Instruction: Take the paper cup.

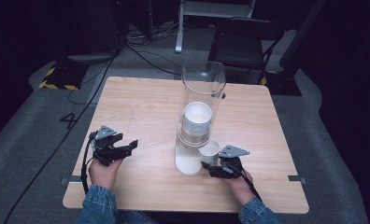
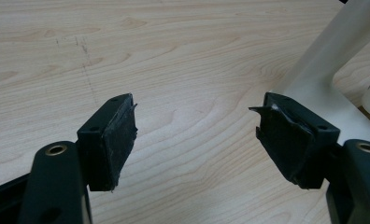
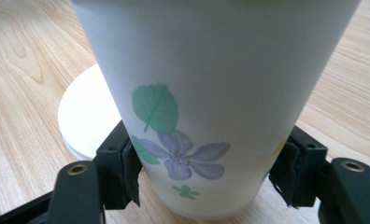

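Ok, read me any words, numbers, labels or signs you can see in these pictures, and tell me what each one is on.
"4": a dark numeral marked on the grey floor left of the table, at in the high view.
Paper cup between the right tongs: printed leaf and flowers, no words.
Black-and-yellow striped tape on the floor: a hazard marking, no text.
Nothing else is readable.

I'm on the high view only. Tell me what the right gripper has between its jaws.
Observer: A white paper cup printed with a green leaf and a purple flower; the right gripper has a pad on each side of it.
Operator: Report the left gripper.
Observer: The left gripper is open, with bare wooden table between its jaws.
Operator: Say what's near it.
Observer: The white dispenser base lies just beyond its right jaw.
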`<move>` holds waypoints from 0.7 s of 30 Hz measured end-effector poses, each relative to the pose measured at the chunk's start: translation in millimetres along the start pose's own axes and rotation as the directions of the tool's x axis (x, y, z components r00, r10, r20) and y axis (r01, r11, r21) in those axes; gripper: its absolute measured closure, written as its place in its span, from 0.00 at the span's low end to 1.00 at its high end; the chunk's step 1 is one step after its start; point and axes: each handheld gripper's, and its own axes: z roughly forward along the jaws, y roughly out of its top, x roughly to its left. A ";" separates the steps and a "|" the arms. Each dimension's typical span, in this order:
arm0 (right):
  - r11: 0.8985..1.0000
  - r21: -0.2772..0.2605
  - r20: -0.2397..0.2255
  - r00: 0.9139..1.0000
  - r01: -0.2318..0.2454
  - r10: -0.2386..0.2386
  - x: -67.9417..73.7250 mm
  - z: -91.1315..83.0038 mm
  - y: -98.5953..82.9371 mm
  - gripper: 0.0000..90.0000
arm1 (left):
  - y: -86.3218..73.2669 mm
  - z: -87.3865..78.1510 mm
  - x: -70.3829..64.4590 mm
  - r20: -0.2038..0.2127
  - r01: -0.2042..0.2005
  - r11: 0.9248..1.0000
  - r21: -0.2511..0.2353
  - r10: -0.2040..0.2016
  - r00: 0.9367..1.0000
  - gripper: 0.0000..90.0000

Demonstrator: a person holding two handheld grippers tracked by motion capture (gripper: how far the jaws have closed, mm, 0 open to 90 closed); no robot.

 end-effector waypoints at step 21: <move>0.997 -0.079 0.068 0.997 -0.023 0.028 -28.4 -35.3 15.7 0.38 | 0.6 -0.1 1.2 -0.008 0.003 1.000 -0.005 -0.003 1.000 0.31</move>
